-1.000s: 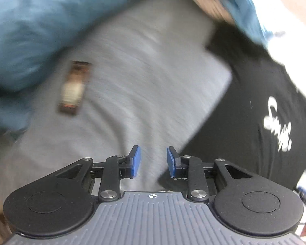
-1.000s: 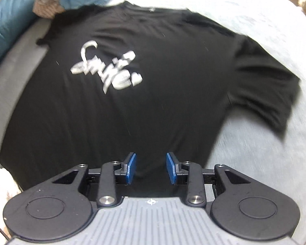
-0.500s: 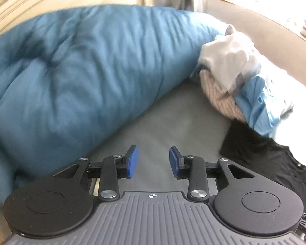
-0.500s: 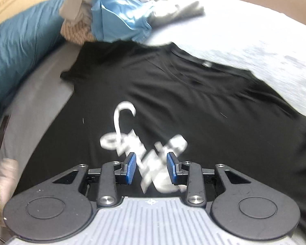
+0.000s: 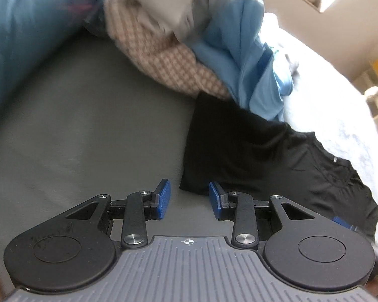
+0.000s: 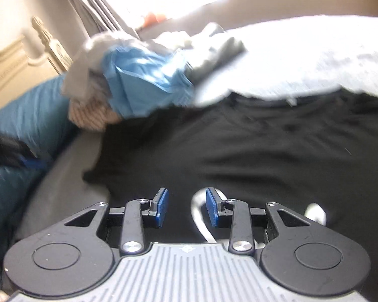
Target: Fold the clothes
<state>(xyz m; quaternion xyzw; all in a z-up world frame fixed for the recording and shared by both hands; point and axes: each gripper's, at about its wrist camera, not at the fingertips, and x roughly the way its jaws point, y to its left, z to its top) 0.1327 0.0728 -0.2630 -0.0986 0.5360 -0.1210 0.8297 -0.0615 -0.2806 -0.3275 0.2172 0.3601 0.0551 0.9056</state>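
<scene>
While the black T-shirt point(image 5: 262, 151) lies spread flat on the grey bed sheet point(image 5: 88, 138), its sleeve corner sits just ahead of the left gripper point(image 5: 189, 199), slightly toward that gripper's right finger, and the rest of the shirt runs away to the right of it, collar and shoulder seam showing farther off. The left gripper's jaws stand apart with only bare sheet and that corner of the shirt seen through the gap; nothing is pinched, and they have just been opening a little. In the right wrist view the same black T-shirt point(image 6: 252, 151) fills the ground ahead of and beneath the right gripper point(image 6: 186, 207), whose jaws likewise stand parted and empty, with a curl of the shirt's white print point(image 6: 197, 216) visible through the gap, close to its right finger. Beyond the shirt, ahead of the left gripper, a heap of unfolded clothes rests on the bed: a light blue garment point(image 5: 247, 58) overlapping the shirt's far edge, a brown-and-white checked garment point(image 5: 168, 60) to its left, and white cloth point(image 5: 168, 2) on top, blurred. The same heap appears ahead and left of the right gripper, the light blue garment point(image 6: 148, 83) in its middle. A teal duvet point(image 5: 20, 37) bulks up to the far left of the left gripper. To the right of the shirt the sheet is washed pale by strong light.
</scene>
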